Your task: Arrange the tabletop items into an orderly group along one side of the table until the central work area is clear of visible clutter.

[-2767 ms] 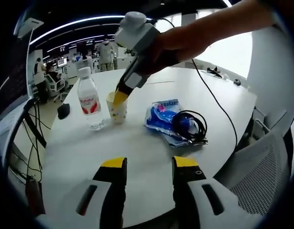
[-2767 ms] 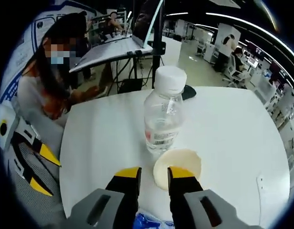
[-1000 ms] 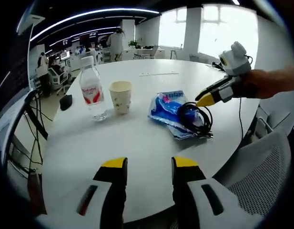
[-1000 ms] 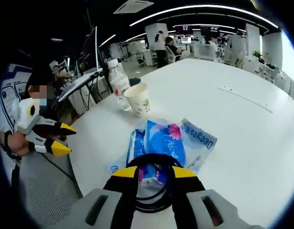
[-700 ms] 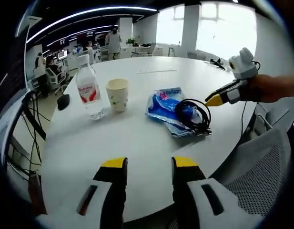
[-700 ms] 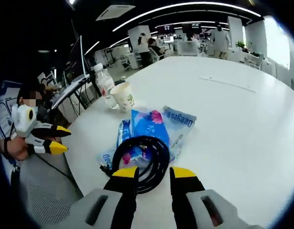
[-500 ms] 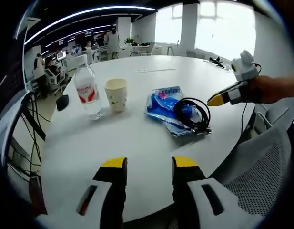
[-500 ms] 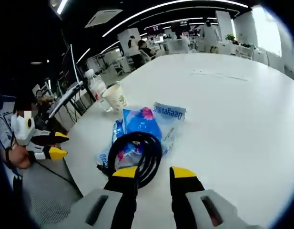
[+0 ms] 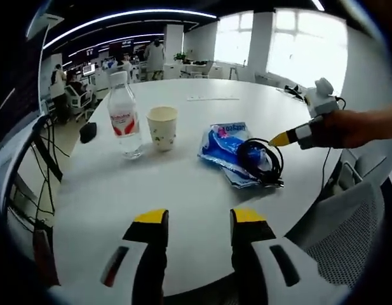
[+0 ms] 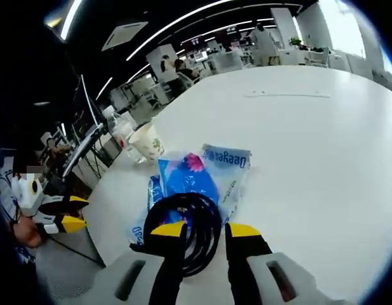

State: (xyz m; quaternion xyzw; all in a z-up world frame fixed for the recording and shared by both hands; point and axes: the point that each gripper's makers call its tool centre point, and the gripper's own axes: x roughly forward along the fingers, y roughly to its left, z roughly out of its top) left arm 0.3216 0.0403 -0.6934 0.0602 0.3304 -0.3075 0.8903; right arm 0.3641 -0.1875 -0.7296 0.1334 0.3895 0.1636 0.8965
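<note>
While the right gripper (image 10: 204, 236) hovers unclenched over the coiled black cable (image 10: 186, 230) on the soft blue plastic packet (image 10: 194, 180) near the white round table's (image 10: 310, 146) edge, the light, floppy coil seems best pinched across its bundled strands, and the left gripper (image 9: 192, 223) waits released.

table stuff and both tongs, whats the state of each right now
water bottle: upright, capped
paper cup: upright, open top
blue packet: lying flat under the cable
black cable: coiled on the packet
left tongs: open, holding nothing
right tongs: open, over the coil
</note>
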